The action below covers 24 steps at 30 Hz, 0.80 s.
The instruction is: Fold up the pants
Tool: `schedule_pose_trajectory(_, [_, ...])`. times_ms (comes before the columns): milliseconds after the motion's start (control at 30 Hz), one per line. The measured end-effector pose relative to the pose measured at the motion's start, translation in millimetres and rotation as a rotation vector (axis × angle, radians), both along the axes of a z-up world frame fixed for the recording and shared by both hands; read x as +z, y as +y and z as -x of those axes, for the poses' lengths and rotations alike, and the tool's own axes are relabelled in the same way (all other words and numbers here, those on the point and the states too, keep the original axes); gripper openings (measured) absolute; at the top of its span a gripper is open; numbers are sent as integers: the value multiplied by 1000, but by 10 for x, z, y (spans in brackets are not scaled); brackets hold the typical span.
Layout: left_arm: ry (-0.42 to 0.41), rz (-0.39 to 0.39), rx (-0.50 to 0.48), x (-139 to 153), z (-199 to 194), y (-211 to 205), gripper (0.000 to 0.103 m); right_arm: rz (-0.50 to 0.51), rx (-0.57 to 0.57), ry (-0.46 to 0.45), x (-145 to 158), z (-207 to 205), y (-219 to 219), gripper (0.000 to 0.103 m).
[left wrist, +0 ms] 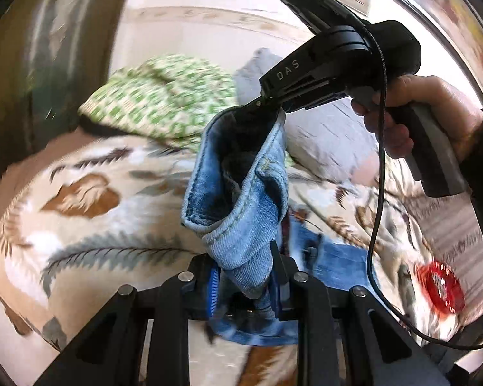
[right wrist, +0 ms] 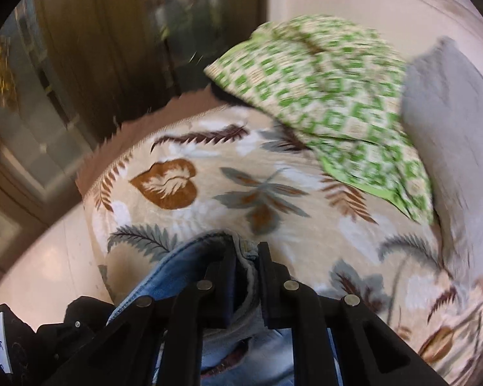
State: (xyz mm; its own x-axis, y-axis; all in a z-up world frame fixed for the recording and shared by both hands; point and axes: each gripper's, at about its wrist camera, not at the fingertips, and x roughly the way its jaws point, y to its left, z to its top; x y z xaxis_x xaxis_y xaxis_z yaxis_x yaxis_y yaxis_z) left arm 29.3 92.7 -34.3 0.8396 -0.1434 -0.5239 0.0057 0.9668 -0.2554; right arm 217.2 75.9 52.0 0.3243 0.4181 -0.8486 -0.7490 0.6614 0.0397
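The pants are light blue jeans (left wrist: 241,199), lifted off the bed with their waistband stretched between my two grippers. My left gripper (left wrist: 246,276) is shut on one part of the waistband at the bottom of the left wrist view. My right gripper (left wrist: 267,104), held by a hand (left wrist: 418,112), is shut on the other end of the band higher up. In the right wrist view the right gripper (right wrist: 246,257) pinches the denim waistband (right wrist: 190,263). The rest of the jeans hangs down to the bed (left wrist: 338,260).
The bed has a beige leaf-print cover (right wrist: 209,193). A green checked pillow (right wrist: 331,96) and a grey pillow (right wrist: 450,122) lie at the head. A red round object (left wrist: 441,289) lies at the right. A dark wardrobe (right wrist: 112,48) stands beside the bed.
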Motion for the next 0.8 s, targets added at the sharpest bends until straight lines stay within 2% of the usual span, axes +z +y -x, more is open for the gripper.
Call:
schedule_pose_trajectory(167, [0, -107, -106, 121, -55, -661, 25, -90, -87, 10, 46, -28, -829, 12])
schedule_pose_trajectory(333, [40, -195, -221, -2, -133, -1317, 25, -146, -202, 48, -162, -50, -1681, 11])
schedule_pose_trajectory(467, [116, -255, -300, -265, -244, -1745, 25, -162, -319, 138, -610, -127, -2263, 11])
schedule_pose_trajectory(567, [163, -305, -342, -495, -286, -1999, 25, -160, -407, 212, -1067, -193, -2641, 11])
schedule_pose_trajectory(667, [224, -408, -379, -810, -336, -2245, 25, -173, -473, 277, -1454, -247, -2879, 11])
schedule_pose_trajectory(767, [195, -523, -378, -975, -276, -2413, 25, -171, -507, 310, -1773, -255, -2996, 11])
schedule_pose_trajectory(800, [194, -526, -373, -981, -269, -2416, 25, -200, -516, 317, -1830, -253, -3044, 11])
